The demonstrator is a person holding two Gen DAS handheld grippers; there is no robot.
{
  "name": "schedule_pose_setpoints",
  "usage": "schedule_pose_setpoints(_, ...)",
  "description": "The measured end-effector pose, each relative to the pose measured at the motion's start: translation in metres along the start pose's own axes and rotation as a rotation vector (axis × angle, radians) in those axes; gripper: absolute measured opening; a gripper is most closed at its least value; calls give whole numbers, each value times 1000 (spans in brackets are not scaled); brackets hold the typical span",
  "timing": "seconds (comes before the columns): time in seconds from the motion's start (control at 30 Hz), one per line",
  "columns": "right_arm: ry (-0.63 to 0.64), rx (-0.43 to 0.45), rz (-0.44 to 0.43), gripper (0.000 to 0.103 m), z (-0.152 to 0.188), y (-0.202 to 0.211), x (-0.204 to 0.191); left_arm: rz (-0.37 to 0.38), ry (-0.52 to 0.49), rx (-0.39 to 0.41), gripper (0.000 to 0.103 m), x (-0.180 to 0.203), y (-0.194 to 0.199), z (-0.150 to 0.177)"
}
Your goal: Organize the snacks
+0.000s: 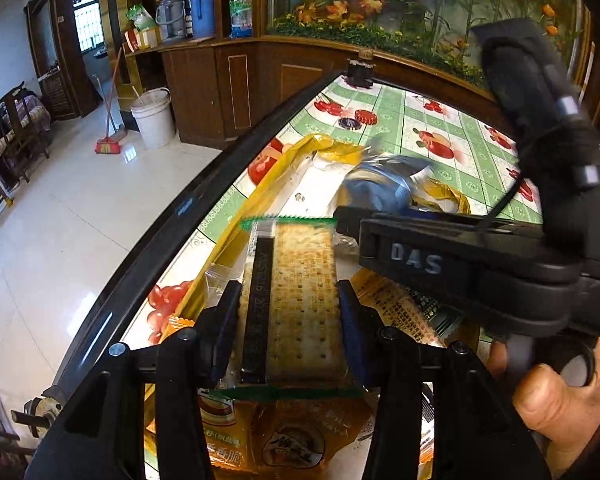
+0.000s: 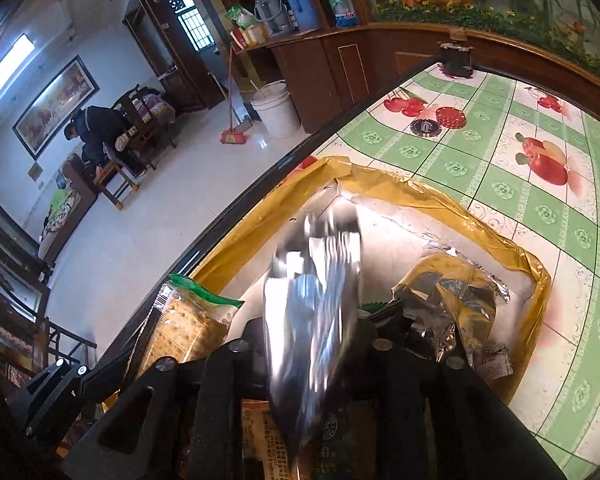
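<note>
The left claw (image 1: 288,320) is closed on a clear-wrapped cracker pack (image 1: 296,300), one finger on each long side, so the pack's long axis runs straight ahead from the claw, its green serrated end pointing away. Ahead of it and below lies the yellow-rimmed box (image 2: 440,196) on the counter (image 2: 500,152), the pack's far end reaching over the box's pale floor. The right claw (image 2: 312,344) is clamped on a silvery foil packet (image 2: 316,280), which stands up between its fingers and is blurred, so its exact tilt cannot be told. Just ahead and to the right of that claw, inside the box, lies a crumpled gold-and-black wrapper (image 2: 452,296); the cracker pack shows to its left at the box's near edge. In the left view the right claw crosses in front from the right, its tips over the box interior, so it looks the nearer of the two to the open floor of the box. The coming move probably turns on lowering each packet into the box without the two claws colliding, since they sit close beside each other.
</note>
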State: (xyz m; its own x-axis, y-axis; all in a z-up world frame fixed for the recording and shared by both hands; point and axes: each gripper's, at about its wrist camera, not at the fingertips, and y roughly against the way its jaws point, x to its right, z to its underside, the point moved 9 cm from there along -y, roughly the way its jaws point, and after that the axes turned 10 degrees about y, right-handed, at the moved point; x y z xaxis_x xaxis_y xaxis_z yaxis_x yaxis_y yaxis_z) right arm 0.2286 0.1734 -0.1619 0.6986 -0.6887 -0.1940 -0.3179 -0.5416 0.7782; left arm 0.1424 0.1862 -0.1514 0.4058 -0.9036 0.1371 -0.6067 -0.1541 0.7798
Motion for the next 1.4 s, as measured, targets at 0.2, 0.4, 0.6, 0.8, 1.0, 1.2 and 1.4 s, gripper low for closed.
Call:
schedule_pose_setpoints(0.2, -22, 89, 43, 64, 4, 45, 9, 2, 0, 10, 58, 5, 5, -1)
schedule_pose_setpoints(0.4, -85, 182, 61, 65, 24, 100, 27, 2, -8, 49, 65, 12, 21, -1)
schedule_pose_setpoints(0.6, -127, 251, 81, 70, 53, 147, 41, -14, 2, 117, 82, 15, 50, -1)
schedule_pose_setpoints(0.8, -126, 276, 82, 82, 82, 177, 41, -29, 16, 159, 82, 14, 77, 4)
schedule_pose_setpoints(1.0, -85, 289, 71, 86, 115, 201, 27, -40, 1, 233, 82, 15, 110, 14)
schedule_pose_setpoints(1.2, -51, 302, 49, 86, 145, 216, 13, 26, -2, 271, 83, 18, 141, 28)
schedule_pose_setpoints(1.4, 18, 282, 49, 86, 172, 219, -8, 41, -36, 304, 83, 19, 164, 42)
